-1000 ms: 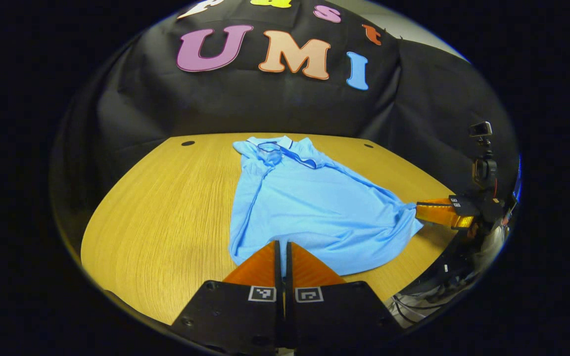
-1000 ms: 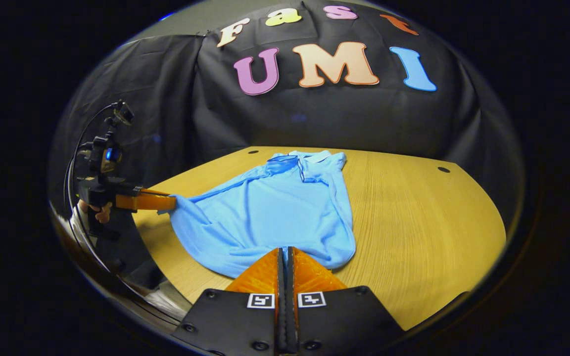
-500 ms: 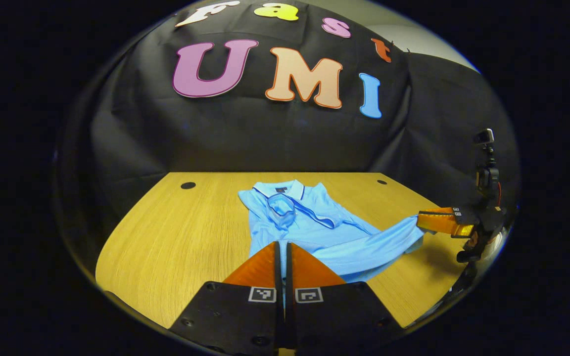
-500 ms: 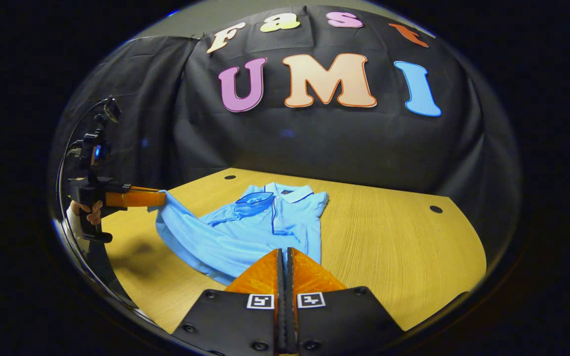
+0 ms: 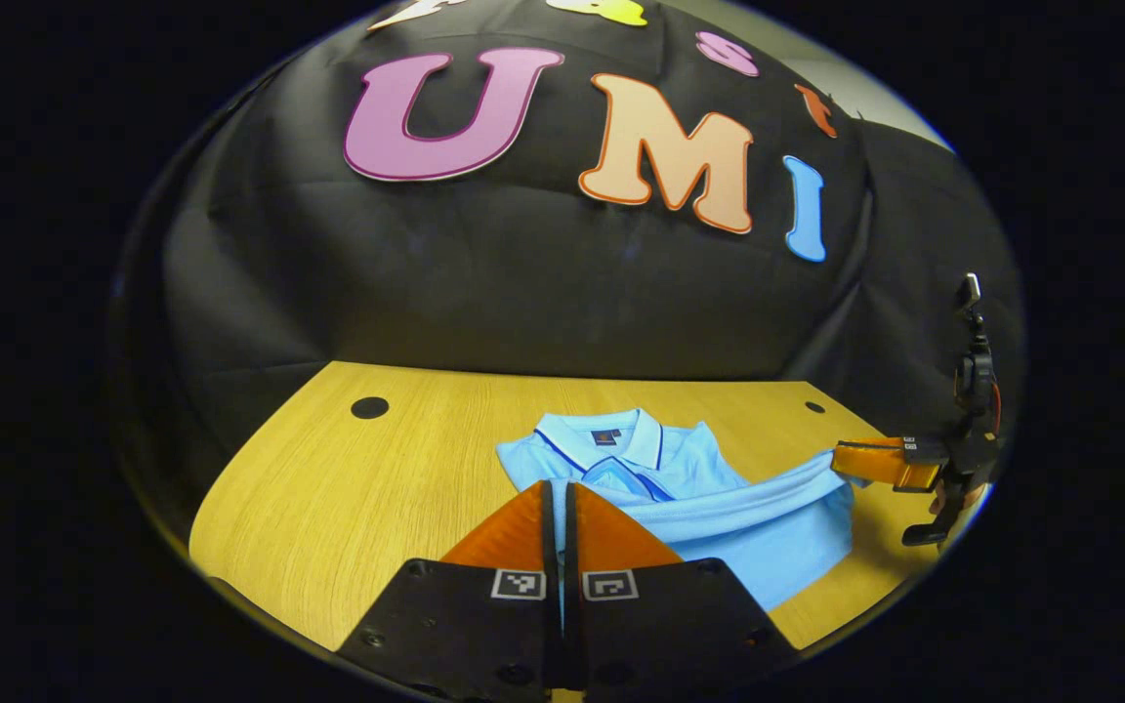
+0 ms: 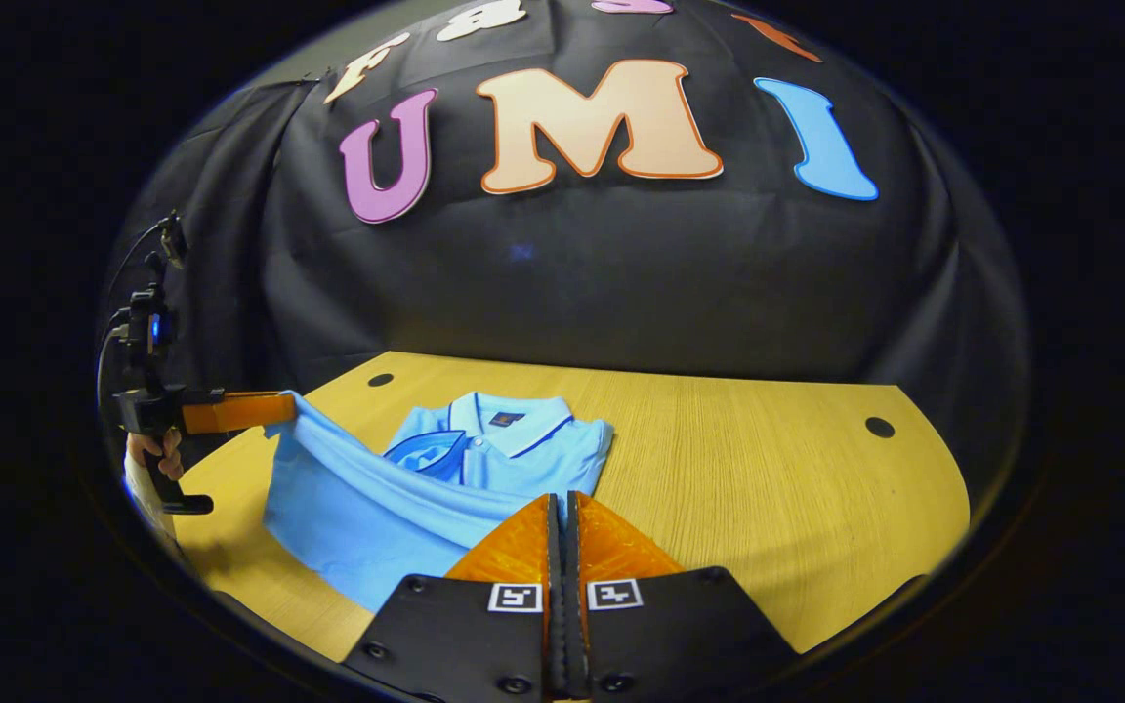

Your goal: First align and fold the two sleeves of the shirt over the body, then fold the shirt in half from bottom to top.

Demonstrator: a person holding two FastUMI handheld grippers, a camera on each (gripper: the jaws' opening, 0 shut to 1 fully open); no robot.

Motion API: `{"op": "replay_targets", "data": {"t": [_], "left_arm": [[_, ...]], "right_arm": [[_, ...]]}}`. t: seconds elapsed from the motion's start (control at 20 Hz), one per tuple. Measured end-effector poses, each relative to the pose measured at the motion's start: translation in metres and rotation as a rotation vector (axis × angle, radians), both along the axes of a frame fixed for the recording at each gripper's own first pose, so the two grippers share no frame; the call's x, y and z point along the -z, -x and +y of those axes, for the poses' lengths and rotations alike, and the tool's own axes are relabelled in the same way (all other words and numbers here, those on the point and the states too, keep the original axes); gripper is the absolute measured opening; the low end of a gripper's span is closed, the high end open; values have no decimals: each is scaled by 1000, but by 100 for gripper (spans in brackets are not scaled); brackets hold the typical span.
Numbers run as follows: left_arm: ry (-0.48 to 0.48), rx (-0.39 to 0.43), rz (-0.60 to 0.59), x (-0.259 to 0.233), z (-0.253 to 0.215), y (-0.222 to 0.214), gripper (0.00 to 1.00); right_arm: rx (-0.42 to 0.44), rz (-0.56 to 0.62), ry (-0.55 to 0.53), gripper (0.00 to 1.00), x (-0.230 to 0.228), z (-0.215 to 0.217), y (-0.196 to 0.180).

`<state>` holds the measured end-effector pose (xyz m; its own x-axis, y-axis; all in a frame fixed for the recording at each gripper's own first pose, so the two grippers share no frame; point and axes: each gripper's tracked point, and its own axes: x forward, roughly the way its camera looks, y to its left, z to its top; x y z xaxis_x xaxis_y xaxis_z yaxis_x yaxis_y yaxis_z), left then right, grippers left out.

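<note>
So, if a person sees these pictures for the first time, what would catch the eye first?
First the light blue polo shirt in the middle of the wooden table, its hem lifted off the wood toward the collar. Next, the two grippers holding that hem: the left gripper at one corner, the right gripper at the other, both shut on the cloth, which stretches between them.

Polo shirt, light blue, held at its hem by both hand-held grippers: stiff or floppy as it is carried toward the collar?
Probably floppy: the polo shirt sags between the left hand-held gripper and the right hand-held gripper. Likely light, since pinches at two corners lift the hem edge. It may drape unevenly on the wooden table, as wrinkles show.
</note>
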<state>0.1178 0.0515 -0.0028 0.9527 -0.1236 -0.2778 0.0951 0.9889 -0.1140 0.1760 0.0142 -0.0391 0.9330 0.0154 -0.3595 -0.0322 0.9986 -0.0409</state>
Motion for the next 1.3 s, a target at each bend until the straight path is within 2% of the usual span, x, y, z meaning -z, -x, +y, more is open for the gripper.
{"op": "replay_targets", "data": {"t": [0.3, 0.4, 0.5, 0.6, 0.65, 0.7, 0.8, 0.85, 0.9, 0.95, 1.1, 1.3], "left_arm": [[21, -77, 31, 17, 25, -76, 0], [12, -102, 49, 26, 33, -94, 0], [-15, -126, 49, 30, 38, -108, 0], [-107, -194, 47, 33, 55, -115, 2], [-129, -218, 49, 33, 59, -115, 13], [-123, -216, 55, 32, 56, -112, 17], [-110, -232, 56, 29, 56, -105, 64], [-124, -250, 47, 27, 60, -101, 88], [-140, -253, 40, 25, 62, -96, 98], [-149, -249, 34, 22, 59, -89, 97], [-155, -223, 12, 12, 47, -64, 96], [-195, -188, -74, -13, 26, -19, 96]], "right_arm": [[66, 6, 19, 3, 17, -9, -81], [84, 17, -9, 2, 33, -13, -97], [93, 36, -50, 3, 46, -13, -108], [116, 49, -38, 3, 55, -21, -108], [122, 51, -22, 15, 55, -26, -106], [120, 51, -28, 20, 53, -27, -104], [108, 31, -72, 46, 41, -24, -97], [116, 18, -76, 66, 37, -27, -93], [111, 6, -74, 87, 34, -28, -88], [110, -4, -67, 100, 31, -28, -83], [104, -20, -52, 98, 25, -26, -60], [83, -82, -39, 98, 5, -15, -21]]}}
